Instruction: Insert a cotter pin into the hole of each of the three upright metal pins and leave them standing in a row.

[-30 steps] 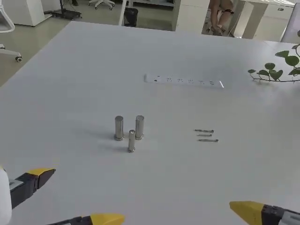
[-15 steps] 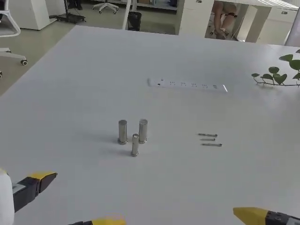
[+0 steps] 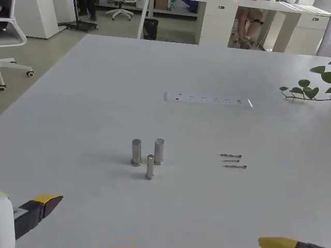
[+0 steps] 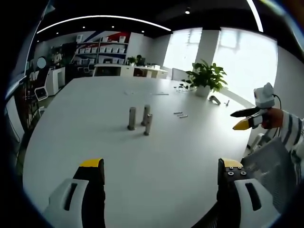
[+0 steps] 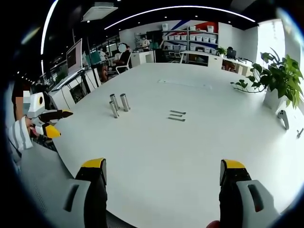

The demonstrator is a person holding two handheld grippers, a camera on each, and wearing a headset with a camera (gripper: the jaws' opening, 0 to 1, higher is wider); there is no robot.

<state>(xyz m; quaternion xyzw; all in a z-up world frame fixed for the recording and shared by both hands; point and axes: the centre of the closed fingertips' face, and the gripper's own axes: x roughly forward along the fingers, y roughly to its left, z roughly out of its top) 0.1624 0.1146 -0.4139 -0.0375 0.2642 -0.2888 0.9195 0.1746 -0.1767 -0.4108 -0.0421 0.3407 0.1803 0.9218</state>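
- Left gripper view: the left gripper [image 4: 161,167] has its yellow-tipped jaws spread wide with nothing between them. The three metal pins [image 4: 142,118] stand upright on the white table [image 4: 85,142], well ahead of the jaws. The cotter pins [image 4: 179,114] lie just past them to the right. The right gripper [image 4: 244,118] enters at the right edge, and a potted plant [image 4: 204,78] stands by bright windows.
- Right gripper view: these jaws also gape wide and hold nothing. The cotter pins lie straight ahead, well apart from the tips, with the metal pins off to the left. Shelves [image 5: 194,40] line the far wall.
- Head view: the metal pins form a tight triangle, two behind and one in front. The three cotter pins lie flat and parallel to their right. A power strip [image 3: 208,99] lies beyond, and an office chair [image 3: 10,36] stands on the floor.
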